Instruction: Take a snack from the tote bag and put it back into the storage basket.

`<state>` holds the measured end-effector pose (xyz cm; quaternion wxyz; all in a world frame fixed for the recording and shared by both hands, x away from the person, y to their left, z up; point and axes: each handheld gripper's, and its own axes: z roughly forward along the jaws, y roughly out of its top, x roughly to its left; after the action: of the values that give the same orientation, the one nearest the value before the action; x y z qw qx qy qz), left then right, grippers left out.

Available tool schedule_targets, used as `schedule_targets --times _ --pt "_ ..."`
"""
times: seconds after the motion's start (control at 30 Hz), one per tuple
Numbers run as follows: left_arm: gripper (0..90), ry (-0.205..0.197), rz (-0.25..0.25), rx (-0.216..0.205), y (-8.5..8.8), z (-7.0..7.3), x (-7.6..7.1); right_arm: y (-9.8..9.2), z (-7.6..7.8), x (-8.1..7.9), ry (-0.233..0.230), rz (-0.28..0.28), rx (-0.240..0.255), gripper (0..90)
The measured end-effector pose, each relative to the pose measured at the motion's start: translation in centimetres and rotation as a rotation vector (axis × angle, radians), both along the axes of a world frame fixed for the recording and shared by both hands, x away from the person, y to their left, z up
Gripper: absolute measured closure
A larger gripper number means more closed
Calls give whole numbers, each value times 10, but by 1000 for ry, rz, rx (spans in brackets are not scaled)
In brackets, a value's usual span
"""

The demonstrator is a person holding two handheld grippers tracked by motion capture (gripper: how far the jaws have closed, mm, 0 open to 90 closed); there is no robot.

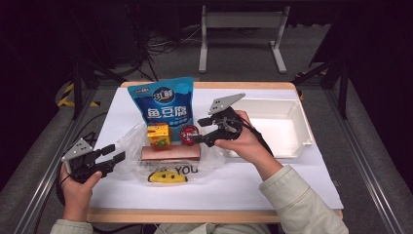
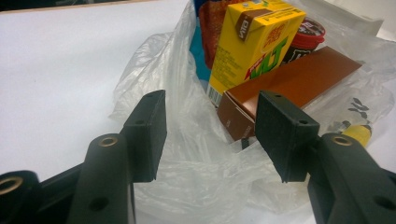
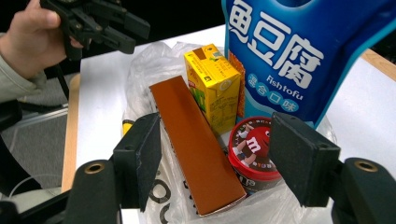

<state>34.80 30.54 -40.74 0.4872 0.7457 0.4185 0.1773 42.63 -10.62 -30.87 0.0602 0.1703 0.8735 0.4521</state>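
A clear plastic bag (image 1: 131, 139) (image 2: 187, 154) lies open on the white table with goods resting on it. A brown box (image 1: 170, 152) (image 3: 196, 144) lies flat at the front. Behind it stand a yellow drink carton (image 1: 159, 134) (image 2: 252, 42) (image 3: 212, 84), a red M&M's tub (image 1: 189, 133) (image 3: 254, 149) and a tall blue fish tofu pouch (image 1: 165, 102) (image 3: 285, 51). My left gripper (image 1: 113, 153) (image 2: 210, 135) is open at the bag's left edge, the film between its jaws. My right gripper (image 1: 200, 130) (image 3: 219, 163) is open just right of the tub, holding nothing.
A white plastic tray (image 1: 292, 141) sits on the table's right side, just beyond my right hand. The bag's printed front, with a yellow smiley (image 1: 167, 176), lies toward the near edge. Wooden table edges (image 1: 209, 215) frame the white surface.
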Motion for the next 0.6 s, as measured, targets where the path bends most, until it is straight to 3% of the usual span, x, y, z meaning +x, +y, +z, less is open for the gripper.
schedule_targets --times 0.33,0.6 --pt "440 7 -16 19 -3 -2 7 16 6 14 42 37 -68 332" --pt "439 7 -18 15 -3 -3 9 28 7 19 25 102 -96 333"
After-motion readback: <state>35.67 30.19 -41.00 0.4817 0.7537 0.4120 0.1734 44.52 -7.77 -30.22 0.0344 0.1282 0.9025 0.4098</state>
